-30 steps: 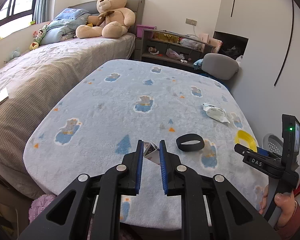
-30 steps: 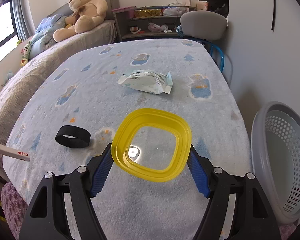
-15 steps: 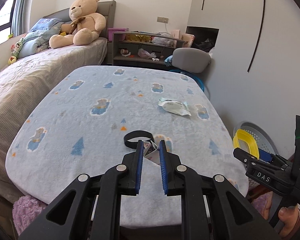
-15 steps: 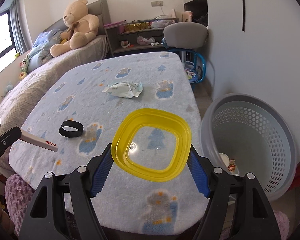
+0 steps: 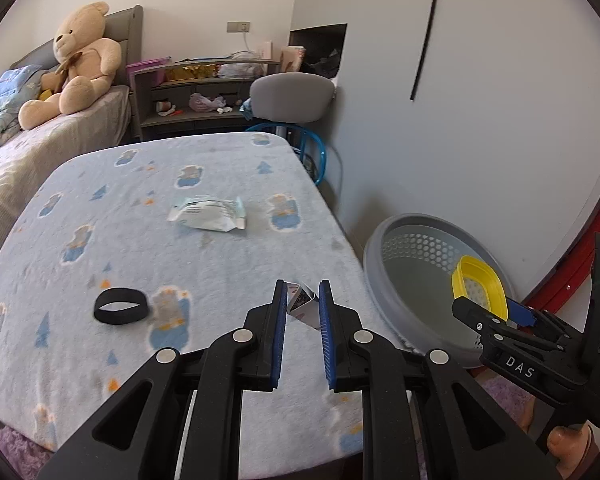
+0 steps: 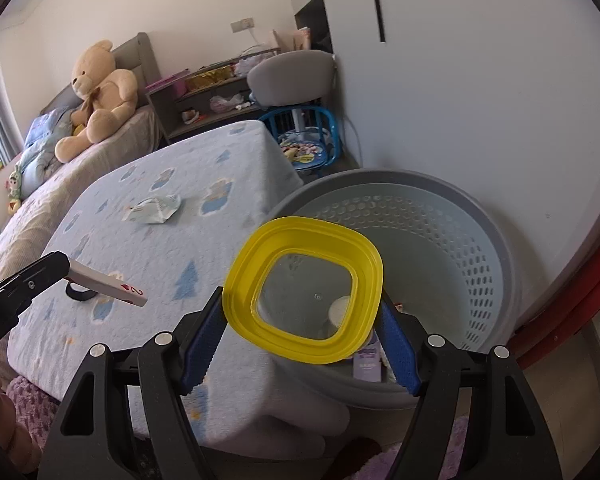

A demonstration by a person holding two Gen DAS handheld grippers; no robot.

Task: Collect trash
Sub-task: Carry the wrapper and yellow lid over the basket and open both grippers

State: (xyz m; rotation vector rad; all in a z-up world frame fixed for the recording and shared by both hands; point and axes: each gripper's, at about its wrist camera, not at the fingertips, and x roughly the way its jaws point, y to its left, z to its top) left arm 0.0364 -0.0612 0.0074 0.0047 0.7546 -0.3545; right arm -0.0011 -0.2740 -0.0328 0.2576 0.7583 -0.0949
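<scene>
Right gripper [image 6: 302,312] clamps a yellow lid [image 6: 304,292] (jaws wide); left gripper [image 5: 303,300] pinches a playing card [image 5: 301,307].

- My yellow lid [image 6: 304,294] hides part of what lies in the grey basket [image 6: 496,248]; those scraps are too small to name.
- My card [image 5: 300,305] shows only its tip between the pads.
- The shelf [image 5: 204,92] clutter is unreadable.

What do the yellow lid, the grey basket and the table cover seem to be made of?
Yellow lid: probably plastic, glossy rim, clear centre panel. Grey basket: likely moulded plastic, matte, with rows of punched holes. Table cover: soft fleece-like fabric, fuzzy nap, printed pattern.
</scene>
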